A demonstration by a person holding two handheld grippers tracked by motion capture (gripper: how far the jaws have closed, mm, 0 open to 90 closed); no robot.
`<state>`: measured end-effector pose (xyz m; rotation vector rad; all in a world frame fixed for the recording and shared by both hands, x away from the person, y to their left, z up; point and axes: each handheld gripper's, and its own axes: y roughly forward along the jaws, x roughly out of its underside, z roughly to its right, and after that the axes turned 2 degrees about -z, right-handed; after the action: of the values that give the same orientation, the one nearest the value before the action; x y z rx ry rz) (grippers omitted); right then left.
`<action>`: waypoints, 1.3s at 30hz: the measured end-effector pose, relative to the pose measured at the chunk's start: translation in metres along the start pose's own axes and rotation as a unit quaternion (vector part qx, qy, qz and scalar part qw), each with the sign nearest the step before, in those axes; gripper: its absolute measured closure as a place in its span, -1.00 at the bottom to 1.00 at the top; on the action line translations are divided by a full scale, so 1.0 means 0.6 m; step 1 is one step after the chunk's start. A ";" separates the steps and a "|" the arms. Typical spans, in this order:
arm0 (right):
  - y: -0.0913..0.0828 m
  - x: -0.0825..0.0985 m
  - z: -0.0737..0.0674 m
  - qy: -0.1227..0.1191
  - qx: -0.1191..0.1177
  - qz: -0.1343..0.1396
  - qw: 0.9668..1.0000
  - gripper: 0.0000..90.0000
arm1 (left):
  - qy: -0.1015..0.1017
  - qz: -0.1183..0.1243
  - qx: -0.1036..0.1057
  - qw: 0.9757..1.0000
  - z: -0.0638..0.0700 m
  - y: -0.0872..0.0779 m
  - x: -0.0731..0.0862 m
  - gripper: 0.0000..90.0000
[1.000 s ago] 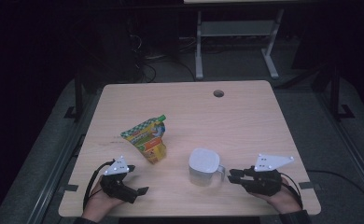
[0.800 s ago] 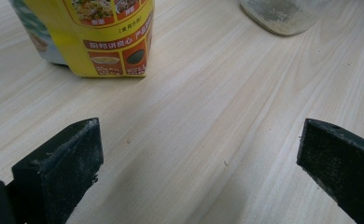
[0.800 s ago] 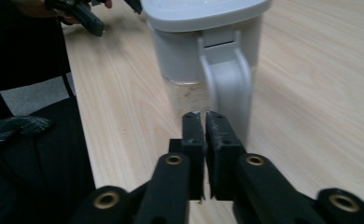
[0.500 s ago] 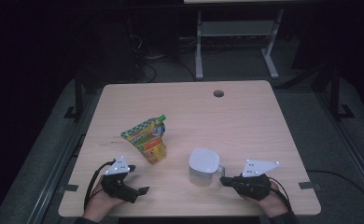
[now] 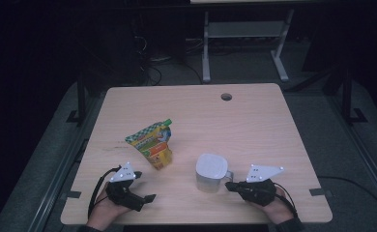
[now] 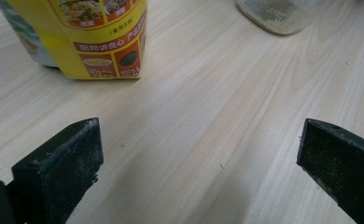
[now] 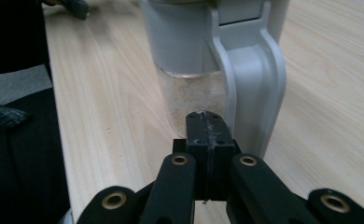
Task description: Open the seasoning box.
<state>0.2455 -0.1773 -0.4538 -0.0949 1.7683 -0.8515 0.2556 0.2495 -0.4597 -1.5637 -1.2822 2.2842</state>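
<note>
Right gripper (image 7: pixel 207 122) has its jaws pressed fully together on nothing, tip just at the jug's (image 5: pixel 211 171) handle (image 7: pixel 254 79) near the table's (image 5: pixel 254 121) front edge. I'd slip the tip inside the handle. Left gripper (image 6: pixel 203 154) sits wide open and empty near the pouch (image 5: pixel 153 142).

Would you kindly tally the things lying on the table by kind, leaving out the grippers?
Snack pouch, yellow and green: 1
Jug, clear with a grey lid and handle: 1
Total: 2
</note>
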 end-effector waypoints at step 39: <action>-0.014 -0.002 0.044 0.015 0.044 0.023 0.999 0.99 | 0.004 -0.003 0.006 1.000 0.007 0.004 -0.001 -1.00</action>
<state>0.2659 -0.1960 -0.4516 0.0159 1.7507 -0.9001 0.2531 0.2452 -0.4600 -1.5610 -1.2661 2.2757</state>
